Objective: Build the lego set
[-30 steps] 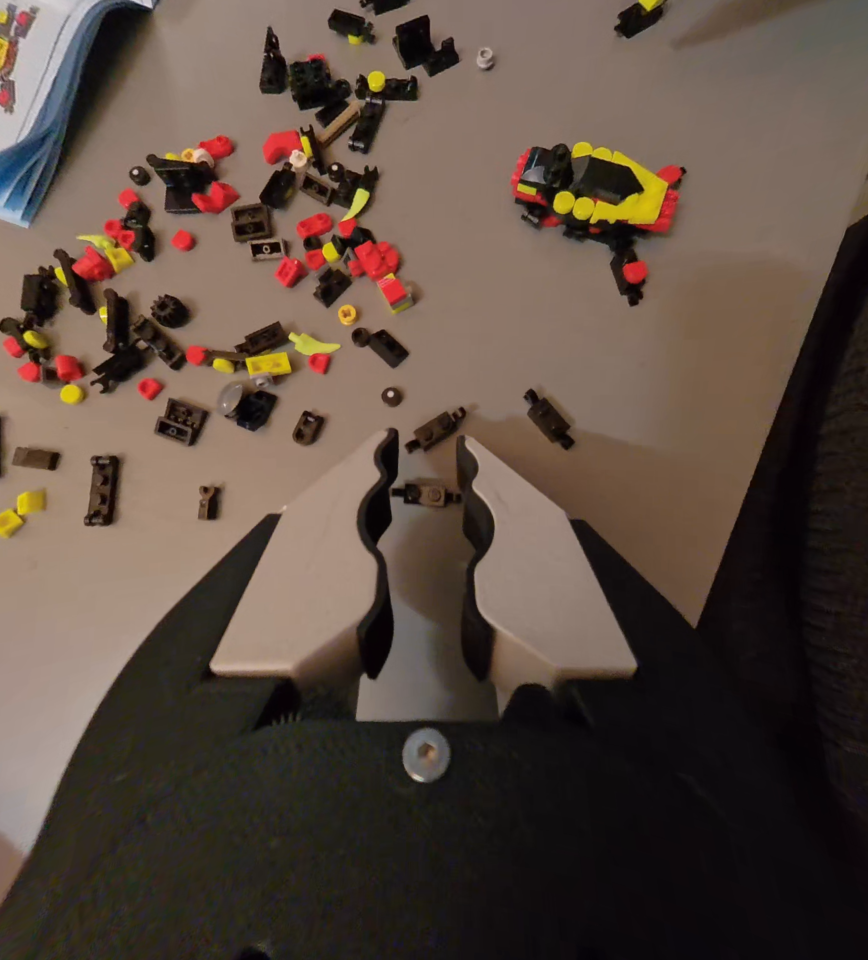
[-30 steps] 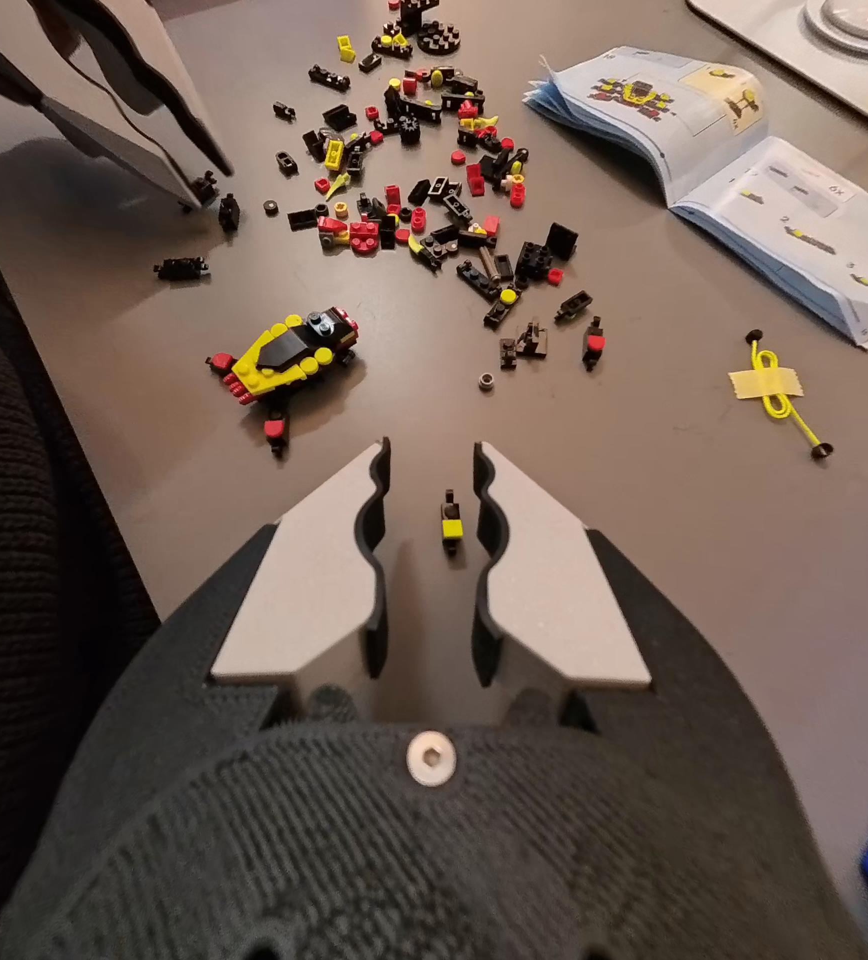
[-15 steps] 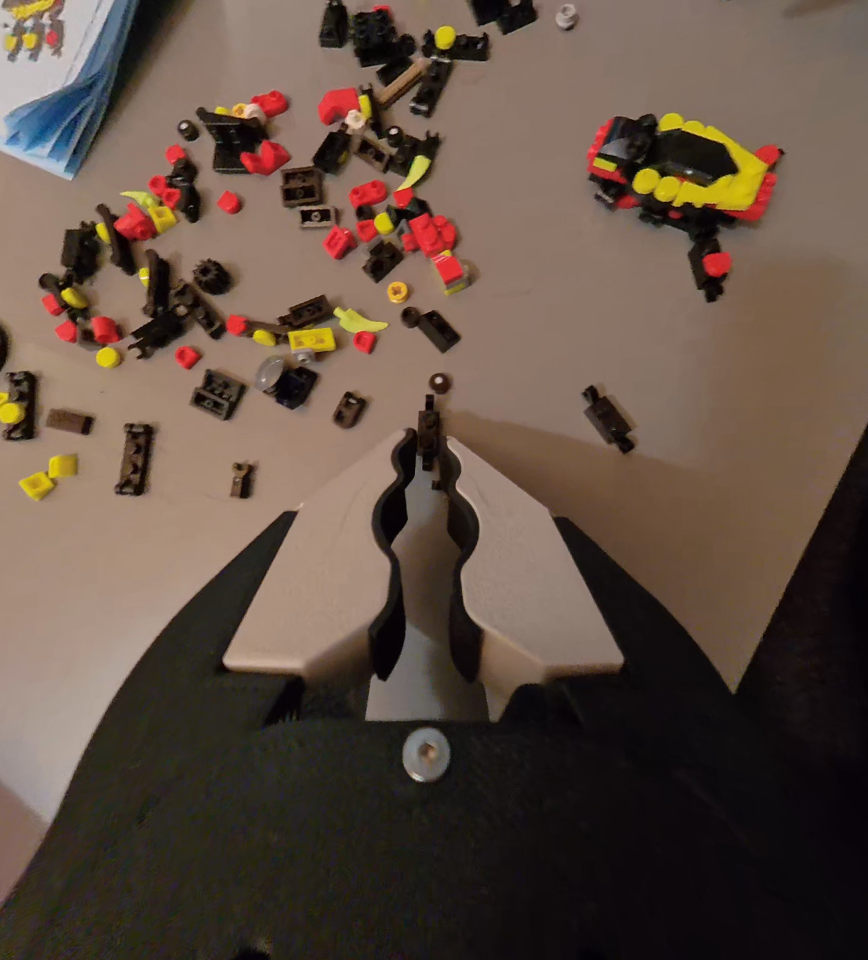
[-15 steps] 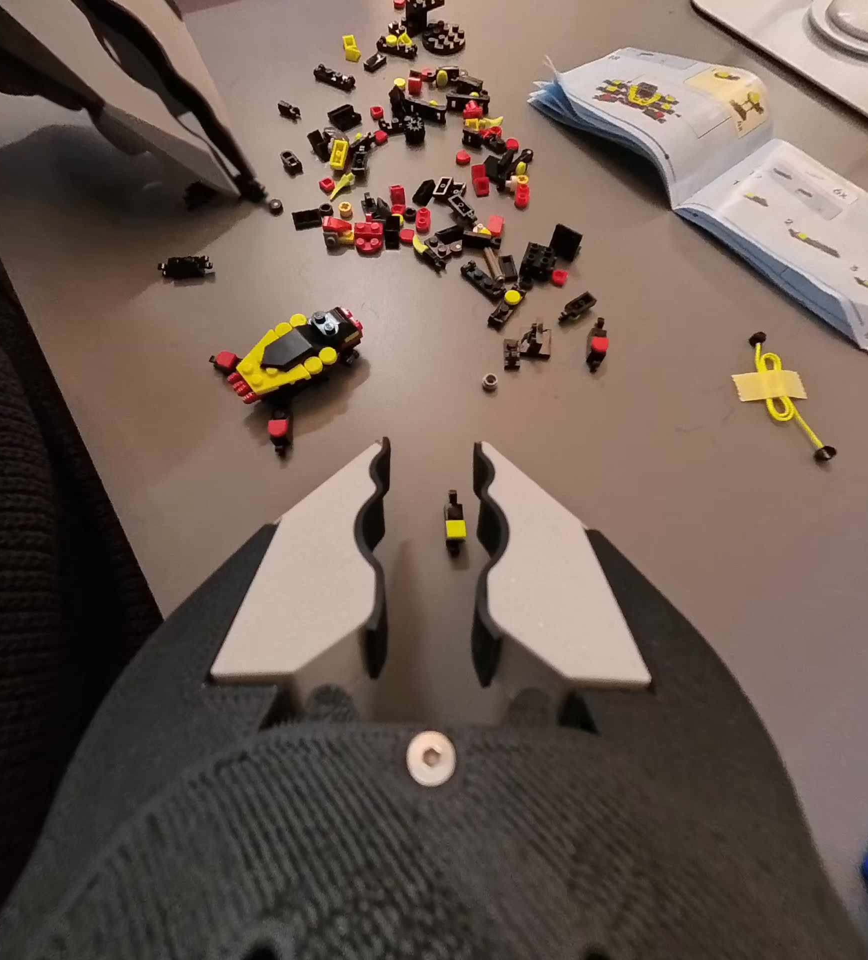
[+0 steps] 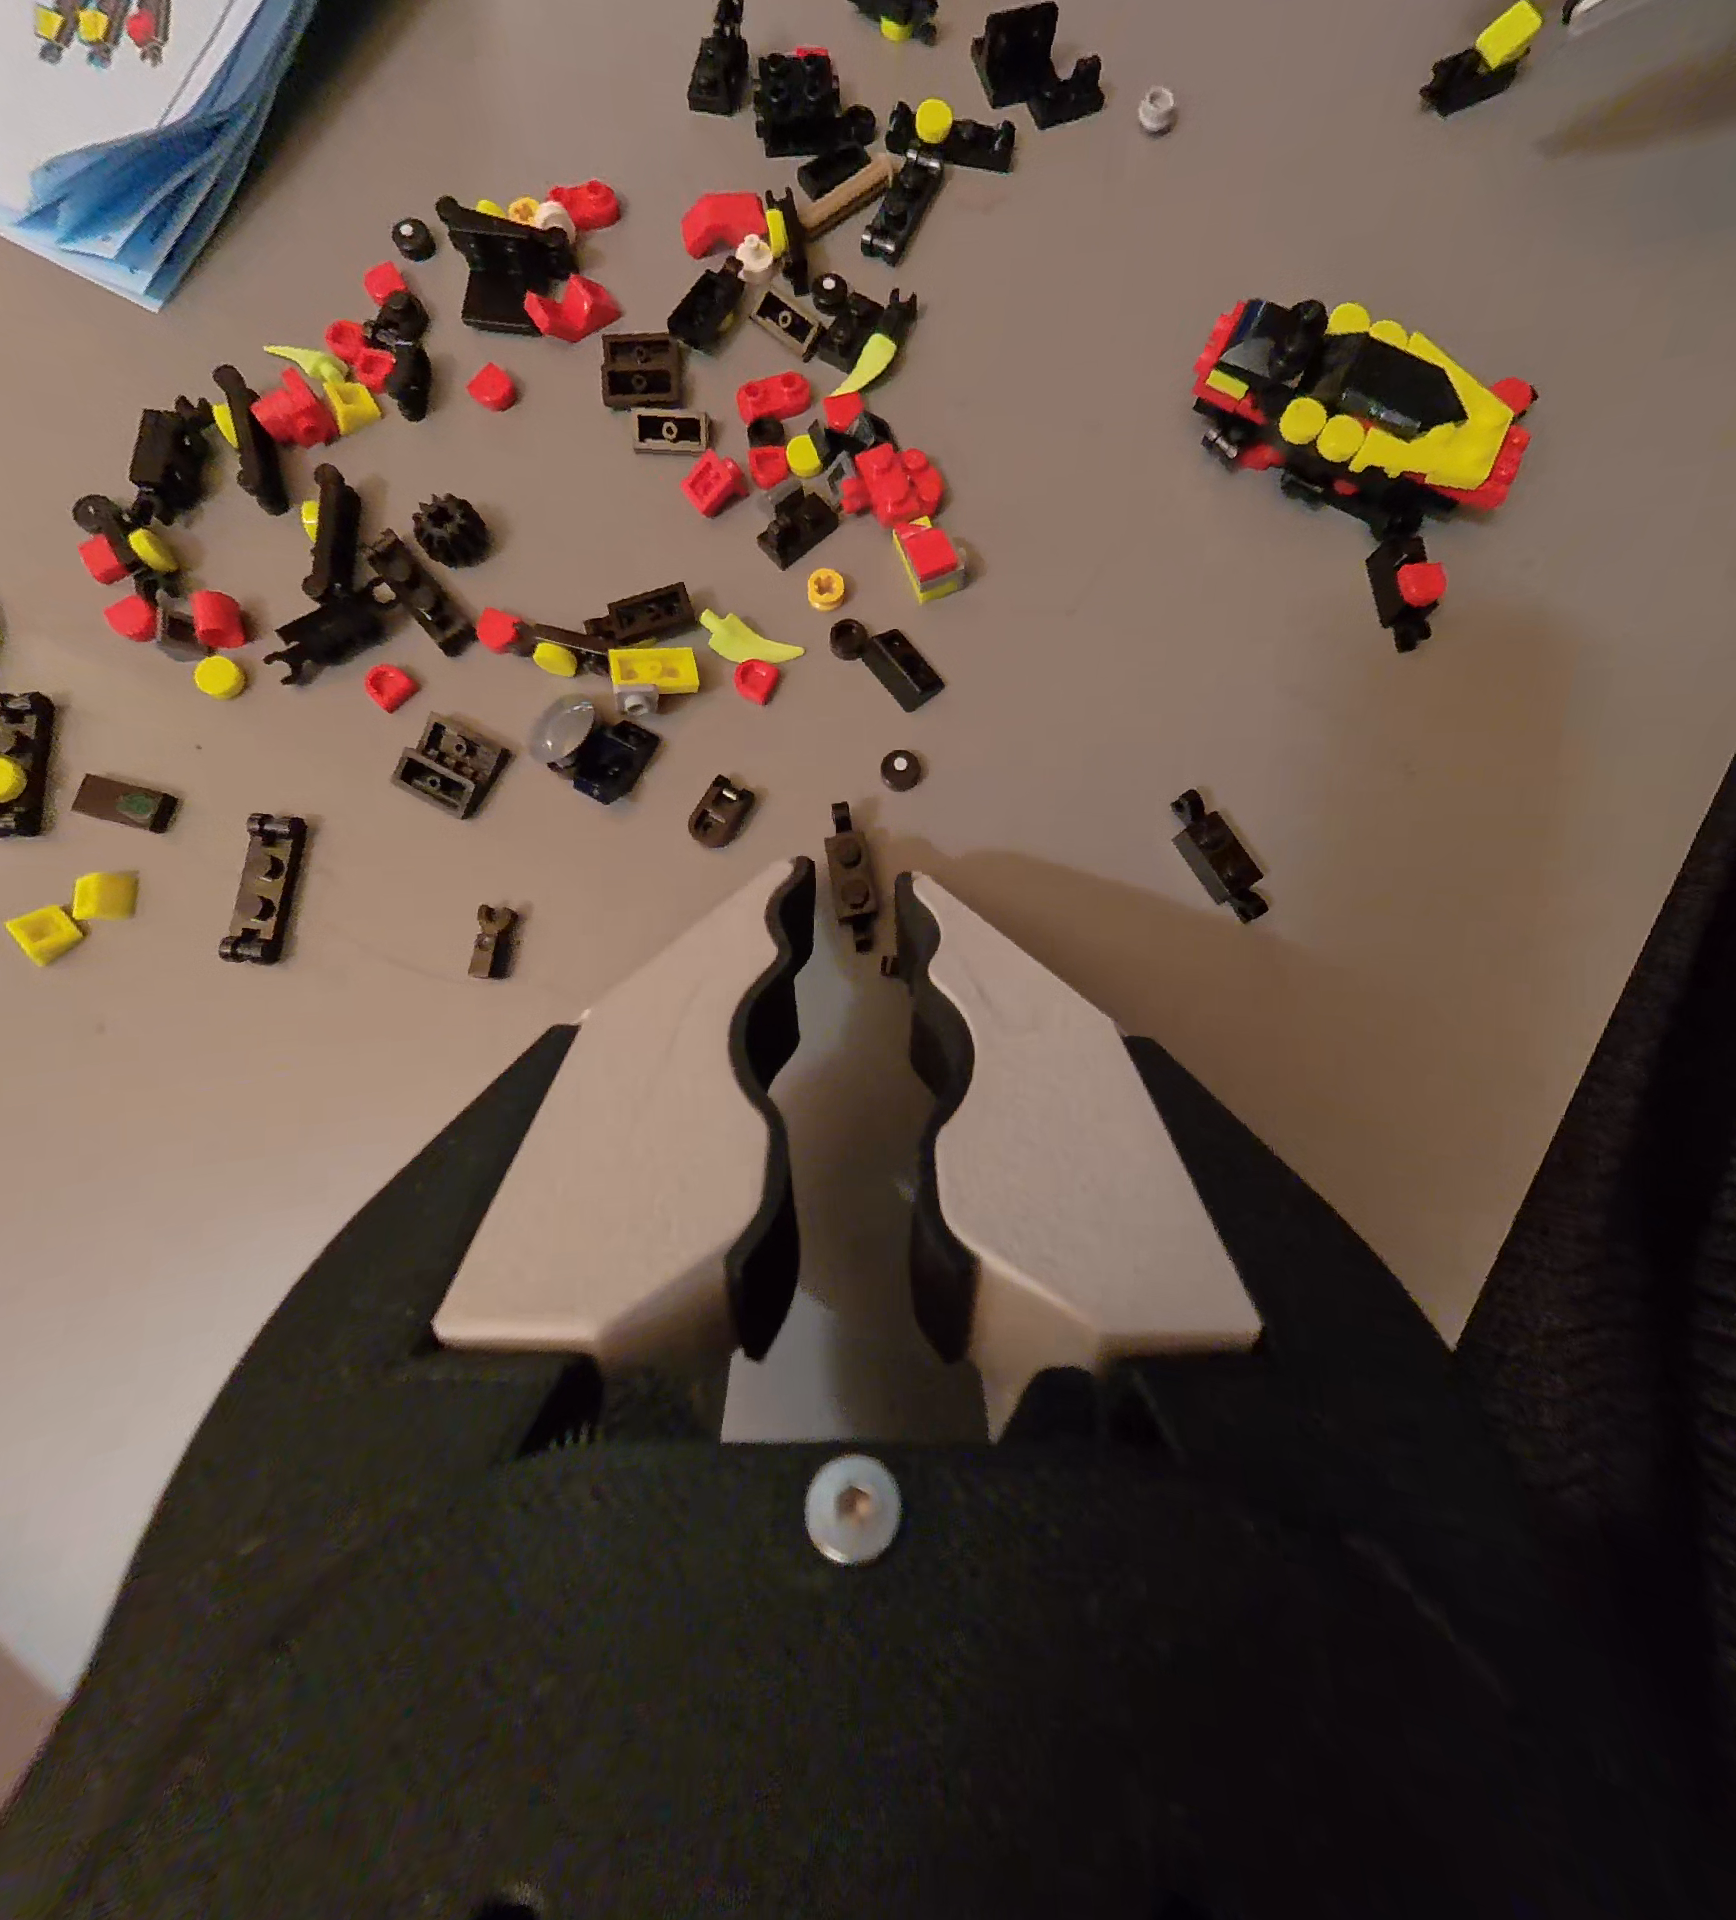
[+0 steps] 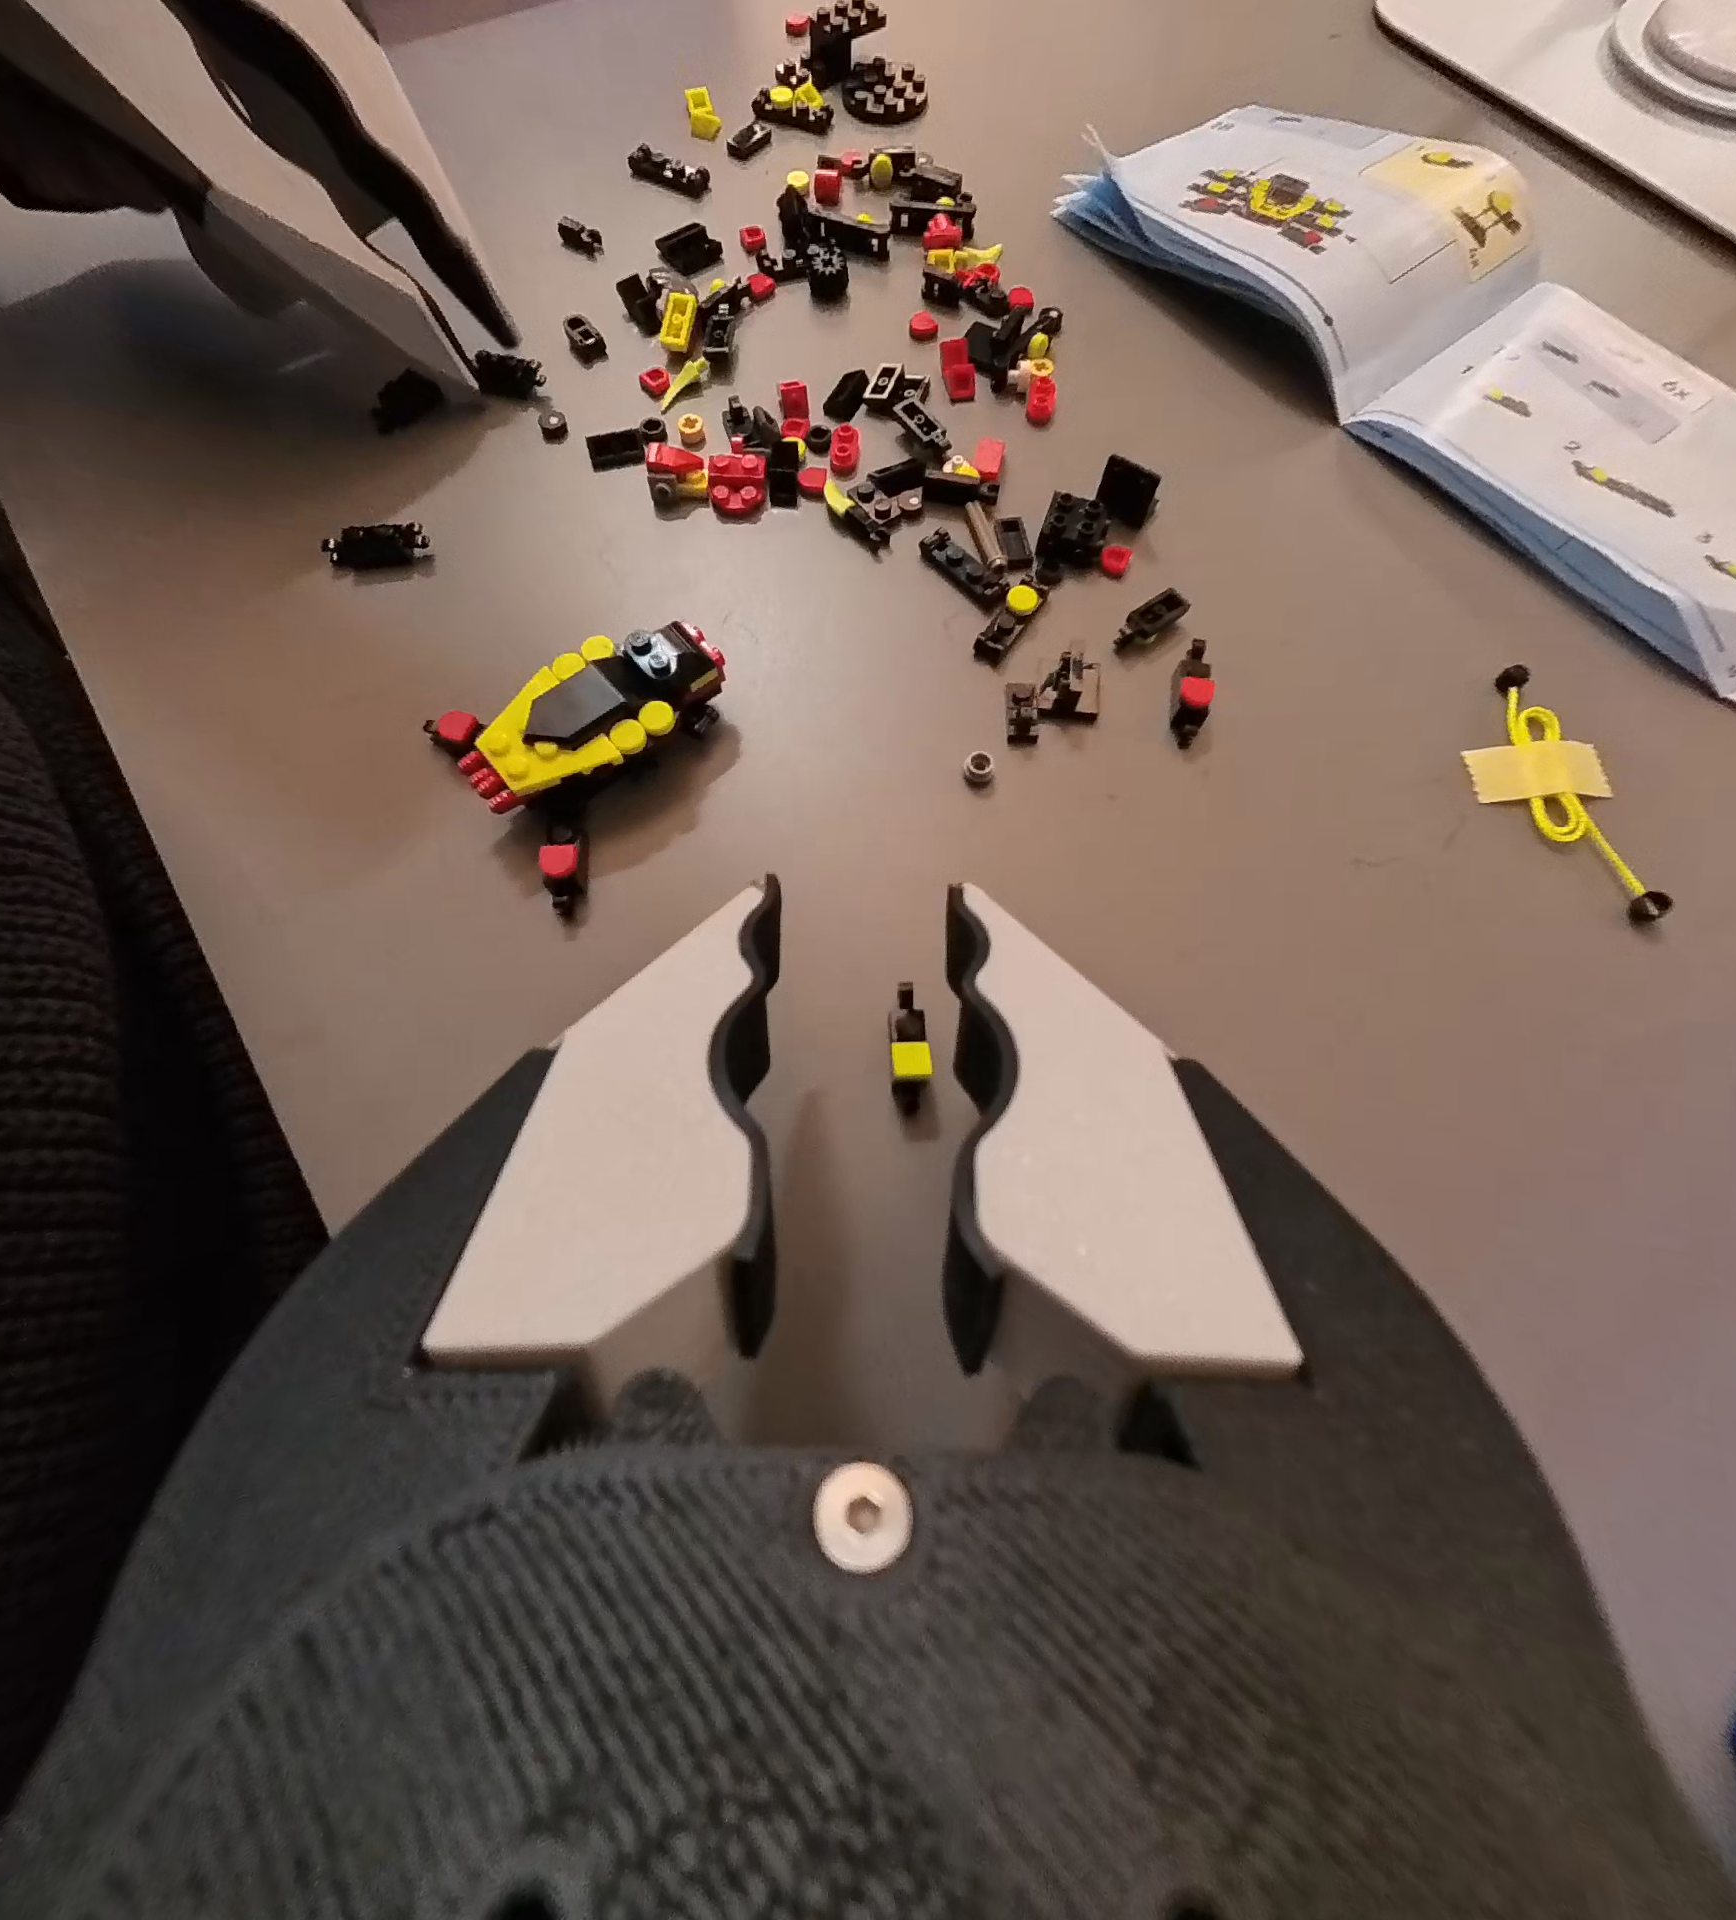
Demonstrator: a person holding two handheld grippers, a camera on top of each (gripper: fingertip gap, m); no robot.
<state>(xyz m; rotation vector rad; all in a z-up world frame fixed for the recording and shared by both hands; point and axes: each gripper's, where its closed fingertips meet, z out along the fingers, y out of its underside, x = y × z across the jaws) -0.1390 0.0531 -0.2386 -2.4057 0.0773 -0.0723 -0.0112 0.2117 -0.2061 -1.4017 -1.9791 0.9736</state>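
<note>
Bench [image 6: 1259, 1039] carries all of it, w/ the part-built model [image 6: 583, 727] as marker. Open booklet [image 6: 1415, 343] lies well apart from the model, past the loose pile [image 6: 843, 416], pages up, likely for reading. The pile is spread flat beside the model, prob. so each bit shows. Left gripper [image 5: 848, 894] sits near the model, fingers a little apart, tips astride a black plate [image 5: 851, 878] w/ a gap each side, so nothing gripped. Right gripper [image 6: 862, 904], just beside the model, is wide open. A black-and-yellow piece [image 6: 910, 1049] lies loose between its fingers, apart from the pads
</note>
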